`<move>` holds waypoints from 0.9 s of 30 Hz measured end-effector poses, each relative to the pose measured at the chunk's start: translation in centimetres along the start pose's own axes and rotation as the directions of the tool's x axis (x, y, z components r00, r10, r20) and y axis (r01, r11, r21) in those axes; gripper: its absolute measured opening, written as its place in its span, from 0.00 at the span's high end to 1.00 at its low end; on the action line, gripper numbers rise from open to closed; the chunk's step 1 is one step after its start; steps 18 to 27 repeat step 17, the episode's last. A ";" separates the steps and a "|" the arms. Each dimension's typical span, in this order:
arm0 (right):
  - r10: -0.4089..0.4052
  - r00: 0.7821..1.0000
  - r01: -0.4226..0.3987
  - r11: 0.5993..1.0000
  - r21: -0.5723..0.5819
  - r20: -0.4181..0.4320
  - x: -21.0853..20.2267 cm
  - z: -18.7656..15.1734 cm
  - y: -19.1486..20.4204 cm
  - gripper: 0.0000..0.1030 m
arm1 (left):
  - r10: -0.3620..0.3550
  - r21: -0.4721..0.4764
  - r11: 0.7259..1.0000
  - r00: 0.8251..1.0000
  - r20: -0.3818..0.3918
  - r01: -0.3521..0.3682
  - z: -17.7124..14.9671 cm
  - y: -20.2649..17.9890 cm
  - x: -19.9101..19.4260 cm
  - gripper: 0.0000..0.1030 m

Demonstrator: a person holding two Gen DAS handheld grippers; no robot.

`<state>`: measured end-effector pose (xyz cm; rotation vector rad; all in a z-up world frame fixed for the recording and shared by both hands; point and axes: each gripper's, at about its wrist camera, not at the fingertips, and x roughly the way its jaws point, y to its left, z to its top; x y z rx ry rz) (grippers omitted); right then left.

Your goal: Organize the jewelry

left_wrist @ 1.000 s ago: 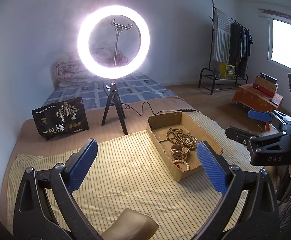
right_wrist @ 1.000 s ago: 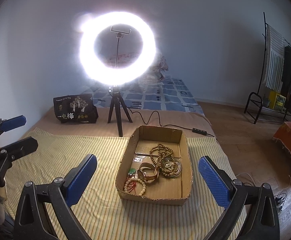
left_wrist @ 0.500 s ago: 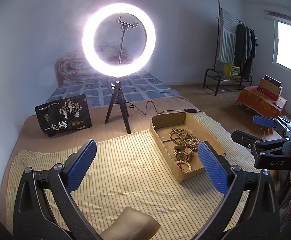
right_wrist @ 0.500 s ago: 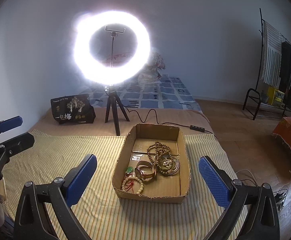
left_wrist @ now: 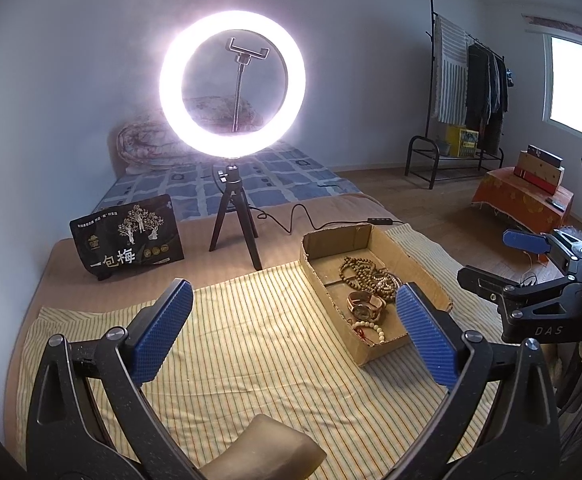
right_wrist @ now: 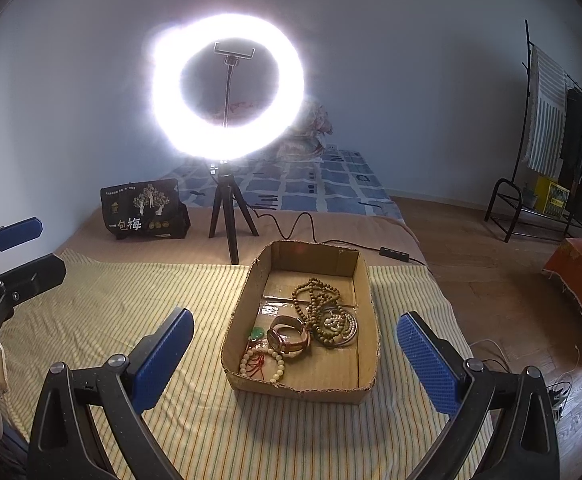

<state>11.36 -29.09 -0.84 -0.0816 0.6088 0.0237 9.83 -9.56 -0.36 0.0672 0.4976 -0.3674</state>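
The cardboard box (right_wrist: 365,322) lies on the striped cloth (right_wrist: 131,312), long axis toward the ring light (right_wrist: 227,88), holding beads (right_wrist: 317,300), a watch (right_wrist: 287,338) and bracelet (right_wrist: 261,362). Left gripper (left_wrist: 293,340) and right gripper (right_wrist: 295,360) hover with fingers wide apart, empty.

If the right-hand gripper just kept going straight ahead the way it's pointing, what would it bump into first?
Probably the cardboard box. The right gripper is open and aimed down at it, so it would likely meet the near wall or the jewelry inside, perhaps the watch. Depth is hard to judge in this view.
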 end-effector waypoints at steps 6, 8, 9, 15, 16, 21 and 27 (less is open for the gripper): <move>0.001 1.000 -0.001 1.000 0.001 -0.006 0.1 0.0 -0.1 0.00 | 0.006 -0.004 1.000 1.000 -0.014 -0.007 0.1 0.0 0.3 0.00; 0.002 1.000 -0.002 1.000 -0.002 -0.010 0.1 0.0 -0.1 0.00 | 0.008 -0.002 1.000 1.000 -0.017 -0.008 0.0 -0.1 0.4 0.00; 0.001 1.000 -0.001 1.000 -0.003 -0.011 0.1 -0.1 0.0 0.00 | 0.011 0.001 1.000 1.000 -0.019 -0.011 0.0 -0.2 0.4 0.00; 0.001 1.000 -0.001 1.000 -0.015 -0.015 0.0 -0.2 0.0 0.00 | 0.052 0.021 0.998 0.999 -0.005 -0.052 -0.2 -0.3 0.4 0.00; 0.001 1.000 -0.002 1.000 -0.014 -0.013 -0.1 -0.2 0.0 0.00 | 0.053 0.019 0.998 0.999 -0.005 -0.053 -0.2 -0.3 0.4 0.00; 0.000 1.000 0.000 1.000 -0.014 -0.012 -0.1 -0.2 -0.1 0.00 | 0.055 0.015 0.998 0.998 -0.003 -0.055 -0.2 -0.3 0.3 0.00; 0.000 1.000 0.000 1.000 -0.014 -0.012 -0.1 -0.2 -0.1 0.00 | 0.055 0.015 0.998 0.998 -0.003 -0.055 -0.2 -0.3 0.3 0.00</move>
